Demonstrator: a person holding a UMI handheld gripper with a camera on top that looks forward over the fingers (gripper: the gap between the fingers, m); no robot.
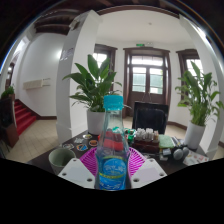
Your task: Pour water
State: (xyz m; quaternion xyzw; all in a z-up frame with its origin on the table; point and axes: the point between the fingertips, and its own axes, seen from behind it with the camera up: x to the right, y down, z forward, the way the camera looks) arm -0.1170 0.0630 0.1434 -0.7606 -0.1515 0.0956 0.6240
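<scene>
A high white room with tall wooden-framed windows (146, 72) and a red-carpeted staircase (22, 112) frames the scene, two large potted plants (96, 82) standing behind a dark table (48, 158) scattered with small items too small to identify. At the front, a clear plastic water bottle (112, 145) with a light-blue cap (113, 102) stands upright between the fingers of a handheld gripper (112, 160), its pink pads (91, 161) close against either side of the bottle's lower body. Whether those pads actually press the plastic or merely flank it cannot be told from here, since the bottle fills the space between them and hides the contact.

The bottle appears largely full, so it would likely feel fairly heavy for its size, with weight that shifts as it tips. Its thin wall would probably give under a hard squeeze, and the smooth label could slip. The firmest hold looks to be around the mid-body, where the pads now sit. The cap appears still on, so pouring would seem to need it removed first.
</scene>
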